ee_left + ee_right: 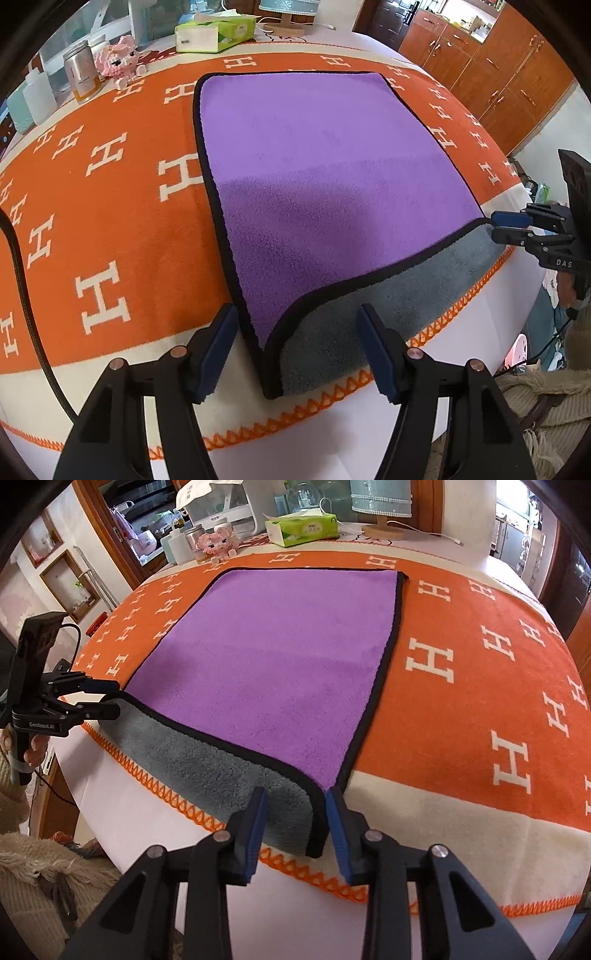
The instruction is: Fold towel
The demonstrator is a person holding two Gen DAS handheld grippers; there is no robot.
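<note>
In the right wrist view, your left gripper (110, 701), lettered "GenRobot.AI", sits at left, jaws parted around the near left corner of the purple towel (273, 657). The towel lies centre frame on the orange H-patterned blanket (461, 701). At lower centre your right gripper (295, 830) is open astride the towel's near right corner, gripping nothing.

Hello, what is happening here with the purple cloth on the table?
A person is folding a purple towel with a grey underside, using two handheld grippers, on an orange blanket patterned with white H letters. The left gripper is open around the towel's near left corner, where the edge curls up and shows the grey side. The right gripper is open at the near right corner. The far part of the towel lies flat; no fold is made yet.
</note>
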